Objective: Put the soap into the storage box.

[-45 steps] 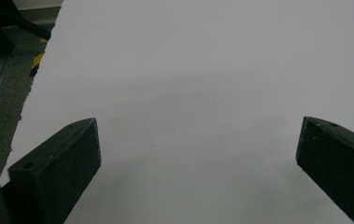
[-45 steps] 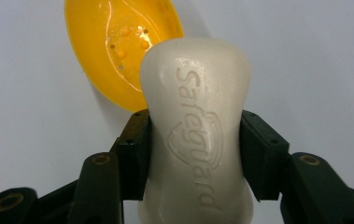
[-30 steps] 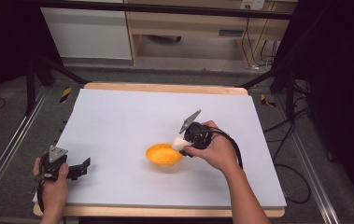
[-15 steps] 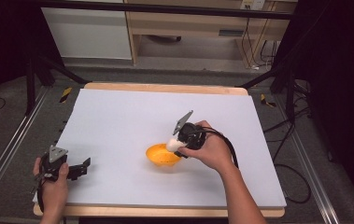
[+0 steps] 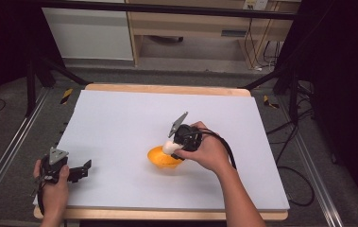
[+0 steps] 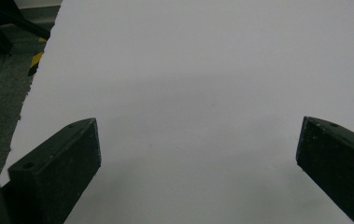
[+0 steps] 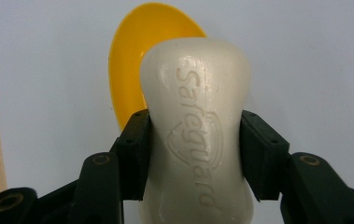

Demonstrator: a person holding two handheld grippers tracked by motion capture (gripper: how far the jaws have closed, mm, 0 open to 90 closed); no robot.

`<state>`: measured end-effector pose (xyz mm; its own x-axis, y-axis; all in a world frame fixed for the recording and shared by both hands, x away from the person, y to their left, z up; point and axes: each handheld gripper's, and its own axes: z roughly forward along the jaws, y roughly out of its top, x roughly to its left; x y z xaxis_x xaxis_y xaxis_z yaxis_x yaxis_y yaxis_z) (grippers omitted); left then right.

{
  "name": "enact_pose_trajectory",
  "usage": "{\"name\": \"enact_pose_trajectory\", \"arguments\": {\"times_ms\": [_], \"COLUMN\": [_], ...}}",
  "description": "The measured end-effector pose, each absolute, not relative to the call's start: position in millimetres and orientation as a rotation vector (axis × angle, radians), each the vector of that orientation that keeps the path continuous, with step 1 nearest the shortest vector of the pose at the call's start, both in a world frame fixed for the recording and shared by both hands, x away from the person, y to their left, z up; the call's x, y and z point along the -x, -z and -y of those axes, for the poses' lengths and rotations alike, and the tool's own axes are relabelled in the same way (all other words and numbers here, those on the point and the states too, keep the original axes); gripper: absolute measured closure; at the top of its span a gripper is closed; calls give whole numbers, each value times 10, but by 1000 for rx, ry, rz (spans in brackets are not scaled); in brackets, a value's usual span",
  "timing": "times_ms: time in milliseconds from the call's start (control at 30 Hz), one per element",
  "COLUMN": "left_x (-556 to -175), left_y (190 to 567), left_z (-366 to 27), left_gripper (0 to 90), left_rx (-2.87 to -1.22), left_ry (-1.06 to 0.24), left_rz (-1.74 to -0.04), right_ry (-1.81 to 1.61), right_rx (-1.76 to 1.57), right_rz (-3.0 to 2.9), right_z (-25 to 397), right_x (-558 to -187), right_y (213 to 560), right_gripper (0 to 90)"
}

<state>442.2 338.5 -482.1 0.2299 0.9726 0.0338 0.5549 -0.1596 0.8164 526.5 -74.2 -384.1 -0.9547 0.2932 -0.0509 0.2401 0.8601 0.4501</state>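
Near the table's middle, the right gripper pinches a soap by its waist, just above the bowl. Slick soap could squirt free. By the front left corner, the left gripper rests wide open, empty.

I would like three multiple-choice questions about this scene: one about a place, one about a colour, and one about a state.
1. Where is the bar of soap?
A. flat on the white table
B. between the jaws of the right claw, at the bowl
C. in the left claw

2. What colour is the bowl?
A. orange-yellow
B. blue
C. green

3. How does the left claw stand?
A. shut on the soap
B. shut on the bowl
C. open, holding nothing

Answers:
1 B, the right gripper view shows both jaws pressed against the soap's sides.
2 A, it looks orange-yellow in both views.
3 C, the left gripper view shows its jaws wide apart over bare table.
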Motion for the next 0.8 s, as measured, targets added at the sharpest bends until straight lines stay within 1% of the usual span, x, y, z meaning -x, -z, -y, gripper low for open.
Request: {"name": "enact_pose_trajectory", "arguments": {"times_ms": [800], "left_x": [-4420], "left_y": [4822], "left_z": [-3388], "left_gripper": [0], "left_rx": [-1807], "left_ry": [-765], "left_rz": [-1410], "right_ry": [-657], "right_rx": [-280], "right_rz": [-2959], "right_z": [468], "right_x": [-5272], "right_y": [3890], "right_gripper": [495]}}
